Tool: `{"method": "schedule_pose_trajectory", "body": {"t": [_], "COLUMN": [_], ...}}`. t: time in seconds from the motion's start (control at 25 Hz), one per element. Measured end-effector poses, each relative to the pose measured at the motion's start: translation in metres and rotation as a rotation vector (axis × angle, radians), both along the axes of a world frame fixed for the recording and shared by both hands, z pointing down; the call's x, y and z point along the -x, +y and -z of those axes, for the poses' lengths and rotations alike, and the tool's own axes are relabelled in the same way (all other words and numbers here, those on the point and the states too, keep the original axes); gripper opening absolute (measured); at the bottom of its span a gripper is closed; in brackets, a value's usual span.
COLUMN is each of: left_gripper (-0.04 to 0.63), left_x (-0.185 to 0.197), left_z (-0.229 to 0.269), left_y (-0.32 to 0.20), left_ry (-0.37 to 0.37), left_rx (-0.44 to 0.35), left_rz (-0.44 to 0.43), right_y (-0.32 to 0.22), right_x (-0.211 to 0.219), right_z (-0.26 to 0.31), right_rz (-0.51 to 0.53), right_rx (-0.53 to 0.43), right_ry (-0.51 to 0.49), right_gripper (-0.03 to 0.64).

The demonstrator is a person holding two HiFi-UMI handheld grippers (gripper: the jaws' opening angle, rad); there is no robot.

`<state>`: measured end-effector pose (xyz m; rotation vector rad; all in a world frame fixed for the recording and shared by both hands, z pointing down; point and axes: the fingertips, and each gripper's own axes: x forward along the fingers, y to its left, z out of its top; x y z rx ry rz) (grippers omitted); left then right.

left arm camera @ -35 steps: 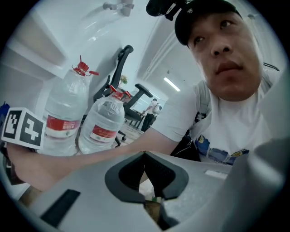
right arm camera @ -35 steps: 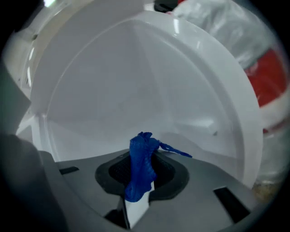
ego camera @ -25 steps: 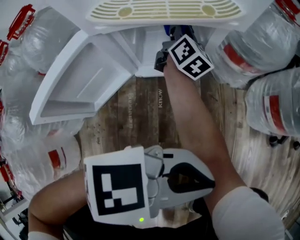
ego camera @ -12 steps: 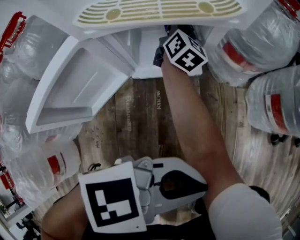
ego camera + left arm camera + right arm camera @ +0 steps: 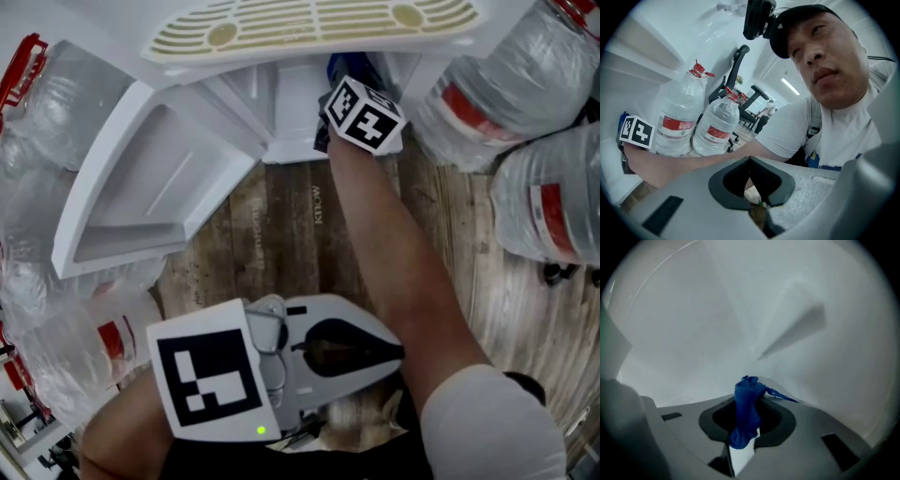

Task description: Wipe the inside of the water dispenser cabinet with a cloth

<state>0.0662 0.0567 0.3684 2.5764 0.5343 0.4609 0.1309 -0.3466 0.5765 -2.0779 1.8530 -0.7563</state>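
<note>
At 12 o'clock, inside the white cabinet (image 5: 292, 101), the right gripper (image 5: 746, 420) has its jaws pinching the blue cloth (image 5: 747, 401). Left gripper (image 5: 750, 161) at 6: jaws together, empty. Floor (image 5: 281, 239) print reads "know"; red labels on the bottles (image 5: 487, 94) are illegible.

Cloth (image 5: 338, 64) mostly behind right tongs (image 5: 748, 398)

Right hand-held gripper (image 5: 746, 399) extended forward, clamping cloth (image 5: 745, 416); left hand-held gripper (image 5: 749, 159) jaws together.

The soft, crumpled blue woven cloth (image 5: 747, 408) looks matt against the smooth, faintly glossy white plastic cabinet wall (image 5: 693, 324). In the head view, the brown wooden plank floor (image 5: 281, 234) is worn and matt. The clear plastic water bottles (image 5: 511, 66) at 2 o'clock are shiny and crinkled.
</note>
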Motion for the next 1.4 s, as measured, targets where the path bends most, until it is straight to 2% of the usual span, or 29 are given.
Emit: {"method": "schedule_pose_trajectory", "body": {"t": [0.2,0.32,0.44,0.6,0.8,1.0,1.16,1.28,1.4], "left_gripper": [0.003,0.003,0.003,0.003,0.003,0.003,0.003,0.003,0.003], "left_x": [0.001,-0.001,-0.001,-0.001,-0.003,-0.003,0.000,0.002,0.003], "left_z": [-0.008,-0.007,-0.004,-0.002,-0.003,0.002,0.001,0.000,-0.002], "left_y": [0.004,0.004,0.000,-0.003,-0.003,-0.002,-0.001,0.001,0.003], "left_ry": [-0.030,-0.012,0.010,0.010,0.008,0.022,0.016,0.018,0.013], "left_rx": [0.018,0.022,0.048,0.095,0.092,0.128,0.109,0.097,0.103], "left_rz": [-0.023,-0.030,-0.020,0.008,0.002,-0.001,-0.004,-0.015,-0.026], "right_y": [-0.003,-0.009,-0.016,-0.023,-0.025,-0.024,-0.020,-0.017,-0.013], "right_x": [0.021,0.033,0.038,0.035,0.034,0.037,0.039,0.045,0.057], "right_z": [0.045,0.079,0.096,0.081,0.048,0.011,-0.011,-0.008,0.027], "right_rz": [0.068,0.109,0.127,0.143,0.169,0.206,0.234,0.267,0.295], "right_rx": [-0.128,-0.217,-0.266,-0.237,-0.148,-0.042,0.027,0.018,-0.085], "right_ry": [0.084,0.142,0.143,0.166,0.200,0.209,0.226,0.250,0.274], "right_gripper": [0.074,0.074,0.074,0.074,0.074,0.074,0.074,0.074,0.074]}}
